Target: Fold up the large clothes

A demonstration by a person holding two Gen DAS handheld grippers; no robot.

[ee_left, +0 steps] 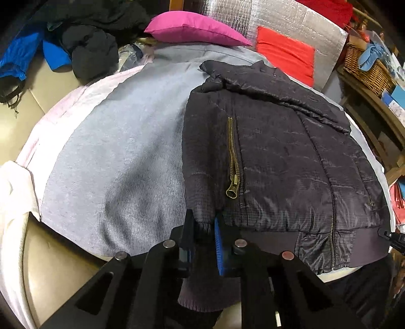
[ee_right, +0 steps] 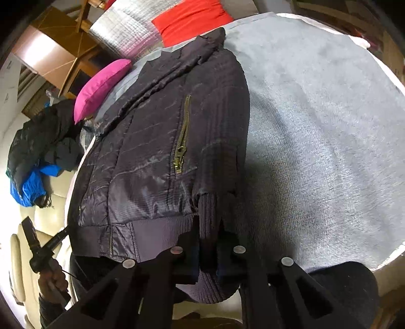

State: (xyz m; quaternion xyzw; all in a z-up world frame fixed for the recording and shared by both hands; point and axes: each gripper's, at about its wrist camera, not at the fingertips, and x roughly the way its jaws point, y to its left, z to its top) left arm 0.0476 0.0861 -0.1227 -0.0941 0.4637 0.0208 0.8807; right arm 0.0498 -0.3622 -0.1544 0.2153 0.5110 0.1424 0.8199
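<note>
With the dark jacket [ee_left: 278,151] lying half-folded on the grey cloth [ee_left: 114,164] of the bench, both the left tongs [ee_left: 203,227] and right tongs [ee_right: 210,235] pinch its near ribbed hem [ee_right: 207,215], so the next fold likely calls for lifting that hem toward the far collar.

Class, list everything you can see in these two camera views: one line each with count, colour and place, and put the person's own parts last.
jacket: one, dark purple-black, on the grey cloth, brass zip showing
grey cloth: one, under the jacket
pink pillow: one, at the cloth's far edge
red cushion: one, against the silver panel
clothes pile: one, black and blue, on the cream sofa
basket: one, wicker, far right
left tongs: shut on the jacket's ribbed hem
right tongs: shut on the ribbed hem
hand: one, holding a black handle
</note>
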